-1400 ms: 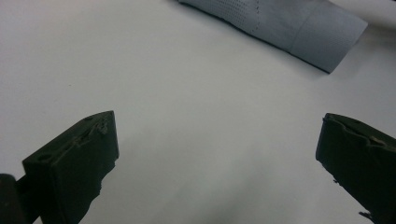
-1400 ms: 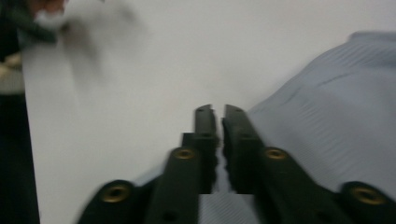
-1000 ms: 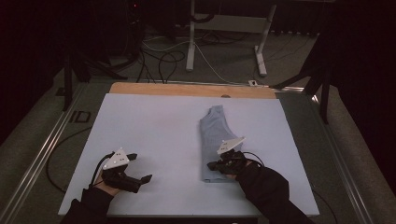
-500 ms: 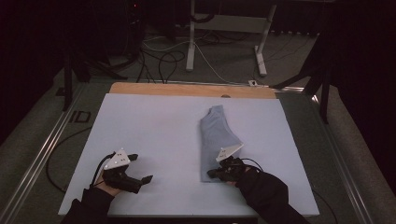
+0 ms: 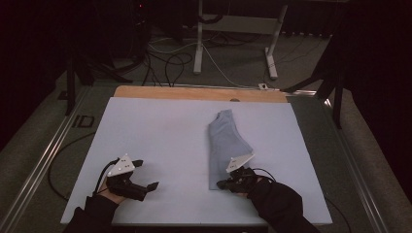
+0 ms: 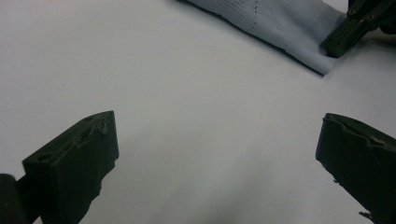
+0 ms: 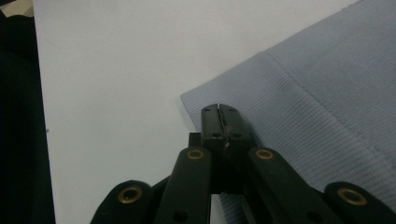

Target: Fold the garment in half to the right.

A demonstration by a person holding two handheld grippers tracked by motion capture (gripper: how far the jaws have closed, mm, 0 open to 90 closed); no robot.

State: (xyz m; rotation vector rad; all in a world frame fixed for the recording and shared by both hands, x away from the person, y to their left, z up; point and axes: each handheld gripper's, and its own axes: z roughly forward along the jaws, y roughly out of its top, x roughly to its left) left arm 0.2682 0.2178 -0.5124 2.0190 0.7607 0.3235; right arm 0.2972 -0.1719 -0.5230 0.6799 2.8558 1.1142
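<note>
The sock [image 5: 226, 145], a pale blue one, lies flat on the table [image 5: 160, 131], running from near the far edge, right of the middle, down toward the near edge. Its ribbed cuff end sits closest to the person, with a bent toe or heel part at the far end. That flat, stretched-out lay suits a fold or a drag along the surface.

The right gripper [image 5: 228, 183] rests at the sock's near-left corner. In the right gripper view its jaws are clenched together, their tips over the ribbed cuff [image 7: 261, 107] by its corner; whether fabric is actually caught between them I cannot tell, though the placement at the corner suggests a pinch meant to lift or pull that end.

The left gripper [image 5: 145, 174] sits near the table's near-left corner, well apart from the sock, jaws spread wide over bare surface. It looks parked out of the way, ready but not engaged.
</note>
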